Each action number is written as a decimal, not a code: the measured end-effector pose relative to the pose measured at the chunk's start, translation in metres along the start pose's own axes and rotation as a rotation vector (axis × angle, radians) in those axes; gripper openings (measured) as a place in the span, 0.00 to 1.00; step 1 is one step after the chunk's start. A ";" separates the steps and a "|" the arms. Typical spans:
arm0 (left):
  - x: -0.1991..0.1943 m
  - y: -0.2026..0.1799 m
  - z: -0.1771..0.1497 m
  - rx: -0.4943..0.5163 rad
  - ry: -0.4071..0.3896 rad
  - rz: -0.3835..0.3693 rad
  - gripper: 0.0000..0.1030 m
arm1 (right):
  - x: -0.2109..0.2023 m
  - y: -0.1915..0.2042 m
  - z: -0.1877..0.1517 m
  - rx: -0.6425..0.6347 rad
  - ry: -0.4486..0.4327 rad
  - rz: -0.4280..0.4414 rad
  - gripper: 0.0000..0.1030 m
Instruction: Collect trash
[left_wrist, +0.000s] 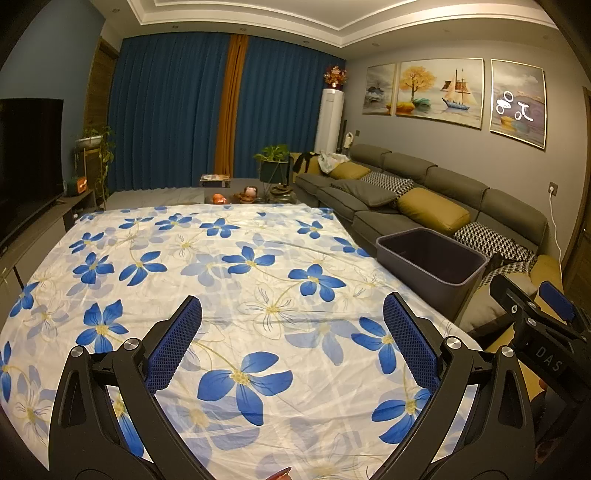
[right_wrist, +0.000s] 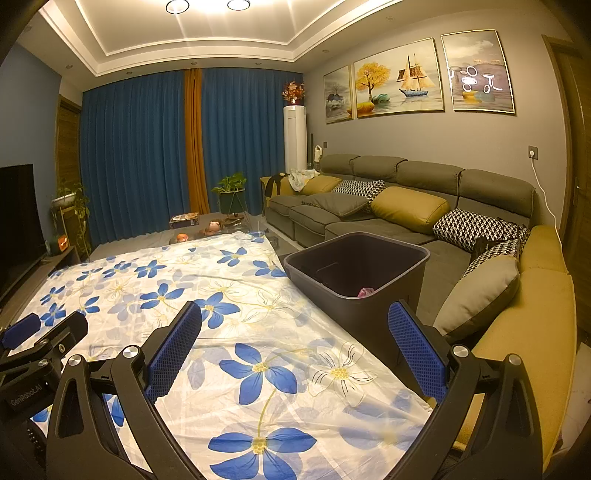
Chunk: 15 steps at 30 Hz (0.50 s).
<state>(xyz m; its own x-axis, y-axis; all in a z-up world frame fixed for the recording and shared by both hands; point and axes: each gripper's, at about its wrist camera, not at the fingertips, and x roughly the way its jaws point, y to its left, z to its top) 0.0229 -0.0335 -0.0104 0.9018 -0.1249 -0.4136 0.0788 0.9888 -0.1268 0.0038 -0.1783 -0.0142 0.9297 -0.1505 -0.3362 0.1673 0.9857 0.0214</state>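
While the left claw (left_wrist: 291, 343) hangs spread and empty over the bare flowered worktop (left_wrist: 221, 266), the right claw (right_wrist: 295, 349), likewise spread and empty, sits nearer the bin (right_wrist: 358, 273) ahead to its right, where a pink scrap (right_wrist: 365, 292) already lies.

Home living room. Long grey sectional sofa (right_wrist: 388, 192) with mustard and houndstooth cushions along wall, three framed paintings (right_wrist: 399, 79) above. Floor-length blue curtains (left_wrist: 170, 110), black flat-screen television (left_wrist: 26, 162), potted green plant (left_wrist: 273, 158) on stand, white tower air conditioner (left_wrist: 328, 118) in corner.
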 end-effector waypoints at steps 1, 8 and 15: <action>0.000 0.000 0.000 0.000 0.000 0.000 0.94 | 0.000 0.000 0.000 0.000 0.000 0.001 0.94; 0.000 0.000 0.000 0.001 0.000 0.000 0.94 | 0.000 -0.001 0.000 0.000 0.001 0.000 0.94; 0.000 0.000 -0.001 0.003 -0.001 0.001 0.94 | -0.001 0.000 0.000 0.000 0.000 0.001 0.94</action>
<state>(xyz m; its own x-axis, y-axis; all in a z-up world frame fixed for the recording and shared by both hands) 0.0223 -0.0334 -0.0108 0.9021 -0.1244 -0.4131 0.0795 0.9891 -0.1242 0.0029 -0.1785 -0.0142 0.9297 -0.1499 -0.3364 0.1668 0.9858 0.0216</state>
